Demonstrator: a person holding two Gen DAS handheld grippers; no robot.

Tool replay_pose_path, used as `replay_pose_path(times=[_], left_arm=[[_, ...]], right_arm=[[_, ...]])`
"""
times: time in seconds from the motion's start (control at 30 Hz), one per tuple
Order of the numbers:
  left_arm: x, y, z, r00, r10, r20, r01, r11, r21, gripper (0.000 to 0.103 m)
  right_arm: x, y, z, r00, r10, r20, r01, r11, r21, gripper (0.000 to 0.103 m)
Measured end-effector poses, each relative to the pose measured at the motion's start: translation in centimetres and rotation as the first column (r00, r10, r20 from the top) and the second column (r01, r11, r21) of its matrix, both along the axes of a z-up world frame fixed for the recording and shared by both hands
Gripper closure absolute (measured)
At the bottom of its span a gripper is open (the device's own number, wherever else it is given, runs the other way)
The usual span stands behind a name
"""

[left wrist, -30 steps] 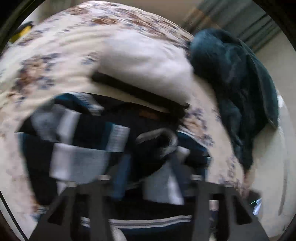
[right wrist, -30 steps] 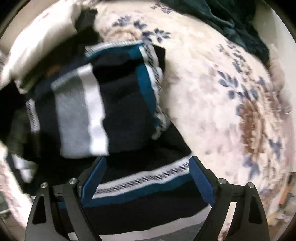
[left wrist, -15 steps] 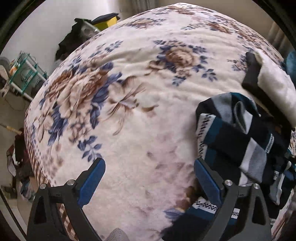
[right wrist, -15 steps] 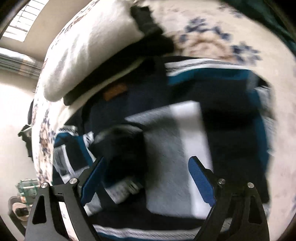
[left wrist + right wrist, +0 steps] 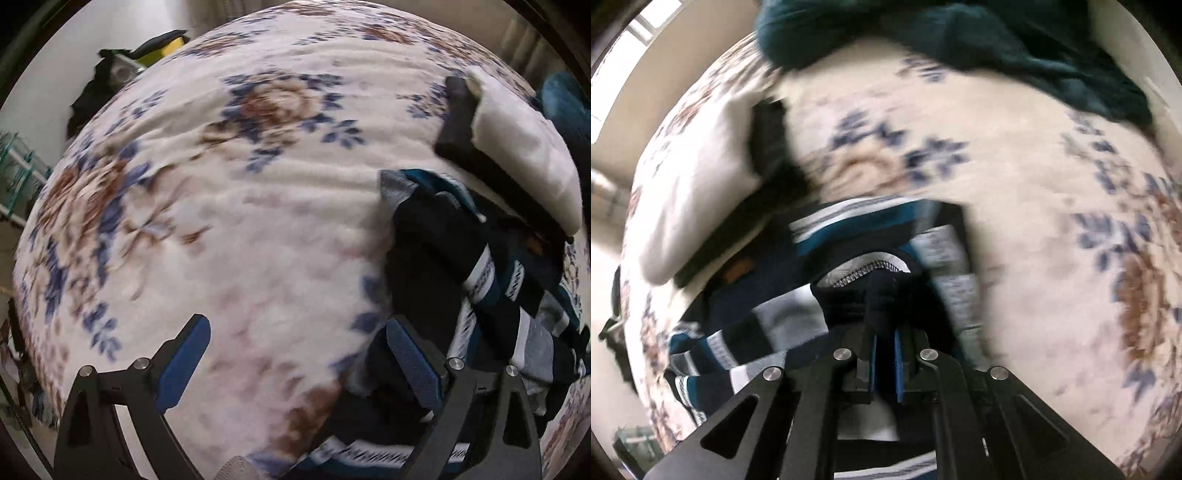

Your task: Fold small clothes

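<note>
I hold a hand-held gripper in each hand above a bed covered by a cream blanket [image 5: 258, 229] printed with blue and brown flowers.

My left hand-held gripper [image 5: 299, 354] points steeply down with its two blue-padded fingers [image 5: 184, 354] spread wide. Nothing lies between them except bare blanket. The right-side finger sits just at the edge of the striped clothing.

The task's thing is a small striped garment [image 5: 491, 280], navy with teal, grey and white bands. It lies crumpled in a heap on the blanket. In the left wrist view it fills the lower right; in the right wrist view it sits at centre and lower left.

My right hand-held gripper [image 5: 884, 354] has its blue pads pressed together, pinching a dark fold of that striped garment [image 5: 875, 295]. A white hem with dark stitching arches just beyond the pinched fold.

Just behind the heap lies a cream-white folded piece [image 5: 524, 147] resting on a black one [image 5: 458, 122], touching the far edge of the striped clothing. A dark teal cloth [image 5: 960, 33] is bunched further off on the bed, well apart from the heap.

Past the bed's far left edge in the left wrist view, a yellow and black object [image 5: 162, 46] stands against the wall. Both views are motion-blurred.
</note>
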State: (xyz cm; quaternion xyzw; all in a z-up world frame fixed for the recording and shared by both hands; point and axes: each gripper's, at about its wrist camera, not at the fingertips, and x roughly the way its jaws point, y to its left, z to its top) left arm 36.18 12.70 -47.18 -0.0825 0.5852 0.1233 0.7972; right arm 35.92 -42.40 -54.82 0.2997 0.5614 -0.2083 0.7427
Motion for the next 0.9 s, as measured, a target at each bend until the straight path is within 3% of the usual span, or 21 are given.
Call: replay_pose_path(times=[0.1,0.17,0.23,0.27,0.33,0.4,0.5,0.57,0.6,0.7,0.73,0.8,0.83,0.87,0.9], left_arm=[[2.3,-1.9,-0.4,0.999,-0.05,-0.004,0.051,0.999,0.014,0.005],[3.6,-3.0,-0.5,0.997,-0.082,0.001,0.082,0.996,0.026,0.005],[5.1,-4.1,-0.8,0.992,-0.129,-0.007,0.13,0.99,0.054,0.005],[5.9,-4.7,-1.2,0.987,-0.158,-0.026,0.16,0.984,0.077,0.005],[7.4,-5.8,-2.0,0.975,-0.214,-0.061,0.22,0.968,0.118,0.005],[8.4,-6.5,-2.4,0.966,-0.246,-0.081,0.256,0.956,0.147,0.005],[9.5,-6.9,-1.9,0.958,-0.274,-0.083,0.285,0.938,0.198,0.005],[9.6,-6.7,-1.4,0.959,-0.275,-0.071,0.284,0.934,0.217,0.005],[9.6,-6.5,-1.2,0.959,-0.275,-0.071,0.284,0.936,0.209,0.005],[9.2,-6.2,-1.2,0.963,-0.259,-0.08,0.27,0.941,0.203,0.005],[8.9,-6.0,-1.2,0.964,-0.252,-0.082,0.263,0.944,0.199,0.005],[8.2,-5.6,-1.1,0.968,-0.237,-0.086,0.25,0.946,0.208,0.005],[7.9,-5.6,-1.1,0.969,-0.233,-0.087,0.246,0.946,0.213,0.005],[7.6,-5.4,-1.1,0.969,-0.229,-0.09,0.243,0.946,0.215,0.005],[7.3,-5.2,-1.1,0.97,-0.223,-0.092,0.238,0.947,0.215,0.005]], right_arm=[[-0.8,-2.2,-1.4,0.997,0.021,-0.069,-0.019,0.999,0.031,0.096],[-0.8,-2.7,-2.4,0.989,0.053,-0.138,-0.042,0.996,0.08,0.088],[-1.0,-2.9,-1.4,0.982,0.068,-0.175,-0.066,0.998,0.017,0.06],[-1.1,-2.8,-0.1,0.984,0.068,-0.167,-0.075,0.997,-0.035,0.055],[-1.6,-2.0,2.1,0.989,0.089,-0.12,-0.099,0.992,-0.08,0.052],[-1.3,-0.1,3.3,0.981,0.169,-0.094,-0.175,0.982,-0.063,0.052],[0.8,4.7,2.8,0.926,0.366,-0.098,-0.365,0.931,0.025,0.052],[2.2,8.3,2.0,0.853,0.511,-0.109,-0.51,0.859,0.042,0.052],[2.9,10.2,1.5,0.801,0.585,-0.125,-0.585,0.81,0.037,0.052],[4.1,16.4,-1.1,0.579,0.794,-0.186,-0.802,0.596,0.044,0.052],[4.1,18.4,-2.3,0.496,0.839,-0.223,-0.856,0.516,0.04,0.052],[4.1,21.2,-4.5,0.358,0.889,-0.285,-0.923,0.384,0.04,0.052],[4.2,21.7,-5.1,0.339,0.89,-0.306,-0.932,0.362,0.021,0.052],[4.5,21.9,-5.4,0.34,0.886,-0.316,-0.934,0.358,-0.001,0.052],[5.3,21.4,-5.6,0.383,0.867,-0.318,-0.919,0.394,-0.03,0.052]])
